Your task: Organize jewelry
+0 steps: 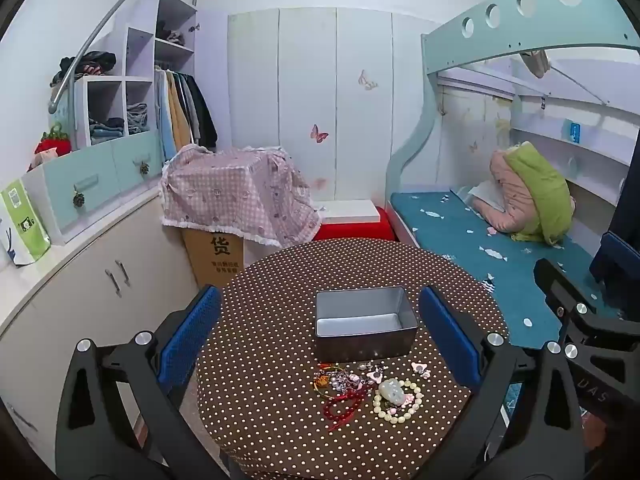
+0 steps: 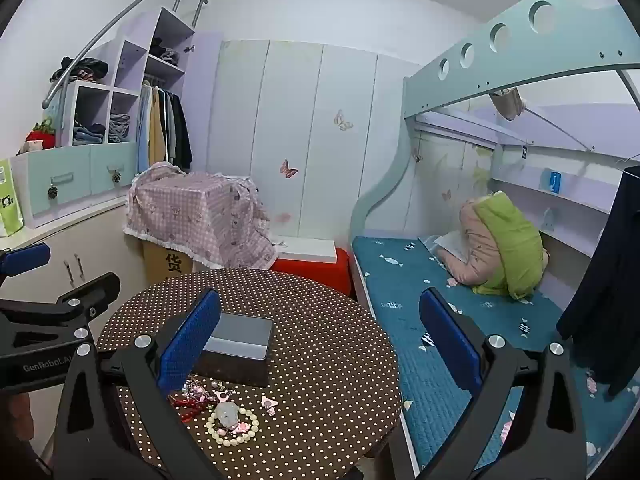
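A grey metal tin stands empty on the round brown polka-dot table. In front of it lies a heap of jewelry: a cream bead bracelet with a pale jade pendant, red beads and pink clips. My left gripper is open and empty, held above the table with the tin between its blue pads. My right gripper is open and empty, to the right over the table's edge. The tin and jewelry sit at its lower left.
A bunk bed with a teal mattress runs along the right. A cardboard box under a pink checked cloth and a red stool stand behind the table. Cabinets line the left wall.
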`<state>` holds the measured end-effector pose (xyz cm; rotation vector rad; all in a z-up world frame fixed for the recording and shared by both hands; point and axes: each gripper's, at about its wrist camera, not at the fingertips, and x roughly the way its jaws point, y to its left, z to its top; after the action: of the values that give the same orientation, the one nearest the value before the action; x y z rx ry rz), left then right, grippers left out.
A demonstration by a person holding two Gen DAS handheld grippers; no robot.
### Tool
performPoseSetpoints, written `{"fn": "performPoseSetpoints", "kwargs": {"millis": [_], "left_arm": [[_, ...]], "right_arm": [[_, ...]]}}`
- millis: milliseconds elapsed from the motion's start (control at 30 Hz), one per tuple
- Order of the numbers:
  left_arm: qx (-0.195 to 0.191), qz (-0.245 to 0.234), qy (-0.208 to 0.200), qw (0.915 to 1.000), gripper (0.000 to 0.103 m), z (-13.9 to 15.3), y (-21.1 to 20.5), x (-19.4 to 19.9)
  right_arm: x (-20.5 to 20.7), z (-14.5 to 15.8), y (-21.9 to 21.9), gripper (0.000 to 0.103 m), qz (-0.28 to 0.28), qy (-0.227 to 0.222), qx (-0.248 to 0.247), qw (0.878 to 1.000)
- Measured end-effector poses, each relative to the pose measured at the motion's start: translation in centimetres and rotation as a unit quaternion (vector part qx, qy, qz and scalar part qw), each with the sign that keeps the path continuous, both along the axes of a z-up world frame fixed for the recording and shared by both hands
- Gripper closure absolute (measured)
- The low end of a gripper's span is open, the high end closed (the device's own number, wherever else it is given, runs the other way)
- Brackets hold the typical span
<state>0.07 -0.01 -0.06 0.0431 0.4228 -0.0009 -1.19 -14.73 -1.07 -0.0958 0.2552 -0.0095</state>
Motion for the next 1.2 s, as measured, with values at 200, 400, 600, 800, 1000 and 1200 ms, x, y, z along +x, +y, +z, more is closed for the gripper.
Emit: {"fn": "performPoseSetpoints", "kwargs": {"millis": [200, 400, 600, 800, 1000, 1200], "left_arm": [[0.010, -0.003, -0.005, 0.9999, 0.005, -0.1, -0.6, -0.2], [0.007, 0.004, 0.001, 1.0000, 0.005, -0.5, -0.6, 0.3], [0.002, 0.004, 0.010, 0.9999, 0.005, -1.3, 0.0, 1.3], [-0.002, 0.003, 0.016, 0.9999, 0.005, -1.6, 0.2, 1.9], [-0.003, 0.002, 0.021, 0.9998, 0.005, -1.8, 0.4, 2.1], [-0.002, 0.001, 0.018, 0.9998, 0.005, -1.7, 0.3, 2.0]], "right_arm": [[0.2, 0.0, 0.0, 0.007, 0.002, 0.006, 0.005, 1.000], [1.1, 0.0, -0.5, 0.007, 0.002, 0.006, 0.003, 1.000], [1.0, -0.4, 0.0, 0.007, 0.003, 0.013, 0.005, 1.000], [1.6, -0.6, 0.1, 0.007, 0.004, 0.018, 0.003, 1.000], [1.5, -0.7, 0.4, 0.007, 0.003, 0.025, 0.001, 1.000], [1.1, -0.6, 0.5, 0.007, 0.000, 0.022, -0.002, 1.000]]}}
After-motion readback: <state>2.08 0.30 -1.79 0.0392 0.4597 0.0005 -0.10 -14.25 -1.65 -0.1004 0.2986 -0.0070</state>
